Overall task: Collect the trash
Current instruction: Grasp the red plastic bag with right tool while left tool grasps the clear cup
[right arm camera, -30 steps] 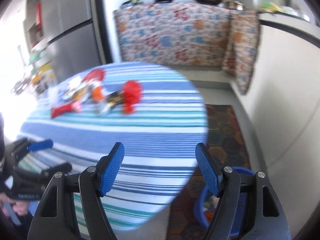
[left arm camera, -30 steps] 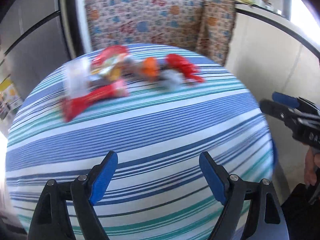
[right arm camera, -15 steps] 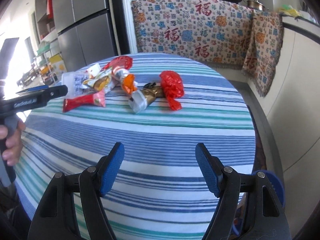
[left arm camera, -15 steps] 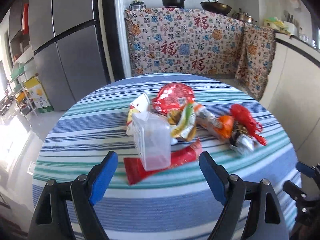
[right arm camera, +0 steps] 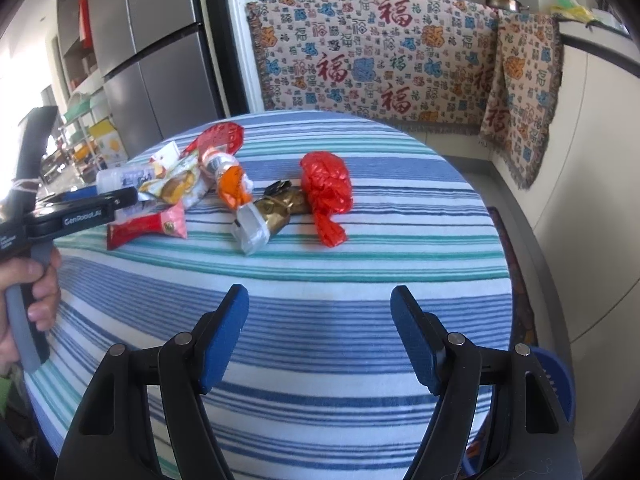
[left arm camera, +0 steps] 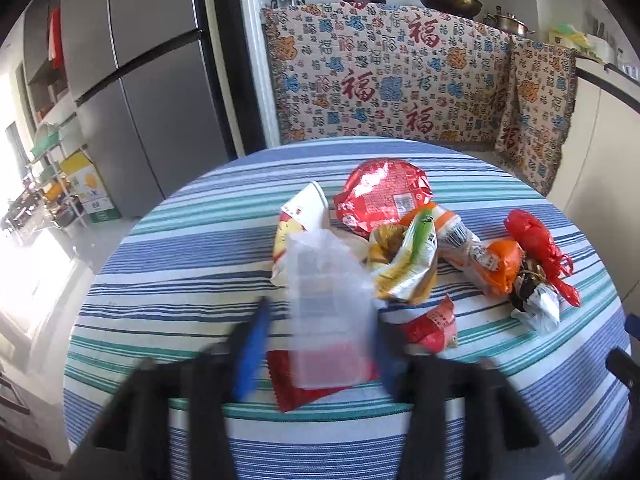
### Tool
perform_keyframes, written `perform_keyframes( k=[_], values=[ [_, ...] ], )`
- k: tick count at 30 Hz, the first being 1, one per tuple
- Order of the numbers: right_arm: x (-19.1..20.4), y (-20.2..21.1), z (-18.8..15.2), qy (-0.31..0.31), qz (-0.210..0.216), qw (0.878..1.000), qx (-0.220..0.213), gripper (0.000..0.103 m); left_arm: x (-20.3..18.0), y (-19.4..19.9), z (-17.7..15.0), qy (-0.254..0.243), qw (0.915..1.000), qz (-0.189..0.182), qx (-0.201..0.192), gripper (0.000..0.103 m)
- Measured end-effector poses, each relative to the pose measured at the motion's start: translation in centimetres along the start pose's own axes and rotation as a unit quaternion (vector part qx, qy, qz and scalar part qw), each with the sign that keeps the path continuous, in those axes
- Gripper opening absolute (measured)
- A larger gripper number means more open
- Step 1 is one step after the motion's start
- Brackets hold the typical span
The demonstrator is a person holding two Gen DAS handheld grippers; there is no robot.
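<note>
A pile of trash lies on the round striped table: a clear plastic cup on its side, a red wrapper, a red lid, a yellow snack bag, an orange packet and a red plastic bag. My left gripper is blurred, its jaws on either side of the clear cup, still a little apart. My right gripper is open and empty over the table's near side, short of the red bag and a gold and white wrapper.
A blue bin stands on the floor to the right of the table. A patterned cloth covers the counter behind. A fridge stands at the back left. Pots sit on the counter top.
My left gripper has moved forward to the pile and its jaws have narrowed around the clear cup. My right gripper has stayed open and shifted slightly nearer the table.
</note>
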State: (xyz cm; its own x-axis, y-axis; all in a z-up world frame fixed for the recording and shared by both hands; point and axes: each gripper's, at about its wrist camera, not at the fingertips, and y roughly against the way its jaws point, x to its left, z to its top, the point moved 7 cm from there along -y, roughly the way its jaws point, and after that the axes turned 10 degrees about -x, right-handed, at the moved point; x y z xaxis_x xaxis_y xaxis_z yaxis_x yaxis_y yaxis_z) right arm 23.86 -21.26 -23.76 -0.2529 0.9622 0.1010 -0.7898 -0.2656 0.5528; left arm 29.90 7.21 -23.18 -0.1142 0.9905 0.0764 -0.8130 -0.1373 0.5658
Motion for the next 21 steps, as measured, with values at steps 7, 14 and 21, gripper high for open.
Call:
perform_keyframes(
  k=[7,14,21],
  values=[
    [-2.1,-2.5,1.6,-0.026,-0.001,1.000,0.012,0.075,1.7,1.6,0.3,0.031,0.9990,-0.018,-0.025,0.034],
    [-3.1,-7.7,4.4,-0.024,0.031,0.997,0.060,0.075,2.1,6.6,0.3,0.035,0.9966,-0.054,-0.052,0.034],
    [-2.7,-11.7,5.1,-0.030,0.041,0.992,0.111,0.059,-0.7,10.0,-1.7,0.021,0.9931,-0.108,-0.042,0.034]
  ],
)
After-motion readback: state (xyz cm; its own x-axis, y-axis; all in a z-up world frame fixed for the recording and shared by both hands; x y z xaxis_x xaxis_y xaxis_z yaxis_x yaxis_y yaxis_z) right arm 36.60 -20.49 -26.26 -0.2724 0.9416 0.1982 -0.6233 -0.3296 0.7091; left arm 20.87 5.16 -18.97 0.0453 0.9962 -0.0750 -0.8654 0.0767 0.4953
